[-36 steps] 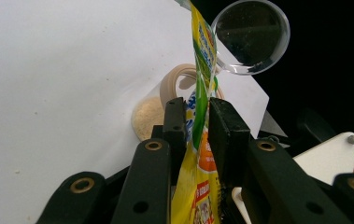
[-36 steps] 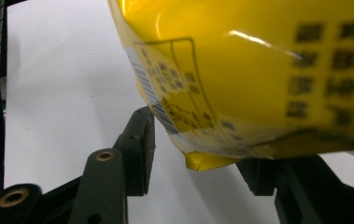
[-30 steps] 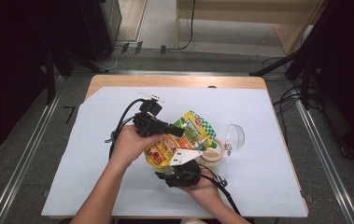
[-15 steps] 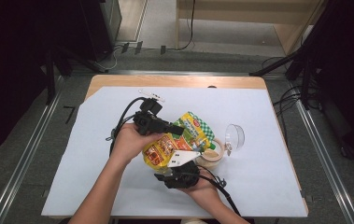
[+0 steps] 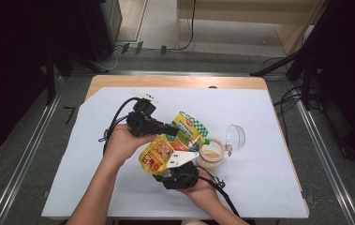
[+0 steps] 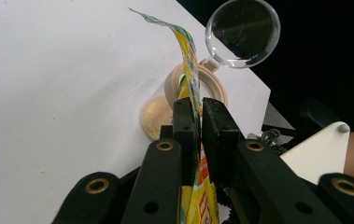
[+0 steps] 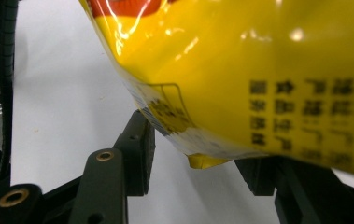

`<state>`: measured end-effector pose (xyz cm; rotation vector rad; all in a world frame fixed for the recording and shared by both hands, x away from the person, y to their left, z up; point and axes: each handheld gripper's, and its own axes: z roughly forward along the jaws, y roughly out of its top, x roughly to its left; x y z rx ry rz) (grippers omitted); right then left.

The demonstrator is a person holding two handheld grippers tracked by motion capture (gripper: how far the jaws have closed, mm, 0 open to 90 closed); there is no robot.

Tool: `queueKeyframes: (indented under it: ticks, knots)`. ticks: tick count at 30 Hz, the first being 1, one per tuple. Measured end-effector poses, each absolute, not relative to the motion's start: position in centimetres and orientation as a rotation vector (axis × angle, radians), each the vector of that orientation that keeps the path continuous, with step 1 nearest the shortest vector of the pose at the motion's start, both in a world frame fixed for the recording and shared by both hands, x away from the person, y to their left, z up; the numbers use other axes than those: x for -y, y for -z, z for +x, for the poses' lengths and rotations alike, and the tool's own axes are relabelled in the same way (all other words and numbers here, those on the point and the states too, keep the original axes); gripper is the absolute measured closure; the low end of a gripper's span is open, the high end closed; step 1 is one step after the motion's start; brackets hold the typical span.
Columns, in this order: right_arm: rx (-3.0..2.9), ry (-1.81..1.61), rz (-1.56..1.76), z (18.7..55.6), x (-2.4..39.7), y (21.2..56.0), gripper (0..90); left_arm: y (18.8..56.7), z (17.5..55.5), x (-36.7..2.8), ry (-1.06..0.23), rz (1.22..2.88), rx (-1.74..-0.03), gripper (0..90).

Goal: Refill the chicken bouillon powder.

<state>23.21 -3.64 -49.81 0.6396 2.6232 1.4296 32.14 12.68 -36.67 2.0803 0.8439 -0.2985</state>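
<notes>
A white sheet [image 5: 91,178] covers a wooden table, with dark floor and cables around it.

At the left, the left gripper [image 5: 166,129] comes in level over the sheet, and its 2 jaws have just been closing on the upper edge of a yellow and green pouch [image 5: 173,143]. In the left gripper view the pouch [image 6: 191,88] runs as a thin film between the 2 black pads, which stand almost together on it, so the film looks pinched.

Just right of that, the right gripper [image 5: 177,164] holds the pouch's lower part from below. In the right gripper view its jaws stand apart on either side of the bulging pouch [image 7: 240,70]; whether the pads press on it I cannot tell.

Further right, a small round jar [image 5: 211,152] with tan powder inside stands on the sheet, its clear lid [image 5: 235,137] swung open beside it. The pouch hangs just above and left of the jar.

The step looks like opening or tipping the pouch over the jar. To do it well, the left grip should stay firm near the top seam while the right hand steadies the bulk, keeping the mouth over the jar so nothing spills onto the sheet.
</notes>
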Motion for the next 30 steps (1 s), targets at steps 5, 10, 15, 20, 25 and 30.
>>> queueKeyframes:
  ticks: [5, 10, 15, 20, 25, 30]
  knots:
    - [-2.632, -1.417, 0.624, 23.0, 3.3, 50.0, 52.2, 36.9, 32.0, -12.9, 0.316, 2.073, -0.849, 84.6]
    - [-2.638, -1.398, 0.629, 23.0, 3.1, 50.4, 51.5, 37.3, 32.1, -12.3, 0.322, 2.077, -0.843, 84.5]
    - [-2.644, -1.381, 0.645, 23.0, 3.1, 50.9, 49.9, 37.9, 32.1, -11.5, 0.296, 2.085, -0.832, 85.5]
    - [-2.642, -1.383, 0.657, 23.1, 3.1, 51.2, 48.6, 38.2, 32.3, -11.8, 0.326, 2.072, -0.832, 88.0]
    - [-2.635, -1.411, 0.669, 23.1, 3.3, 51.2, 45.8, 37.9, 32.2, -12.1, 0.314, 2.063, -0.818, 88.5]
    - [-2.594, -1.457, 0.722, 23.5, 3.9, 51.0, 40.8, 37.7, 32.2, -12.8, 0.313, 2.053, -0.806, 89.3]
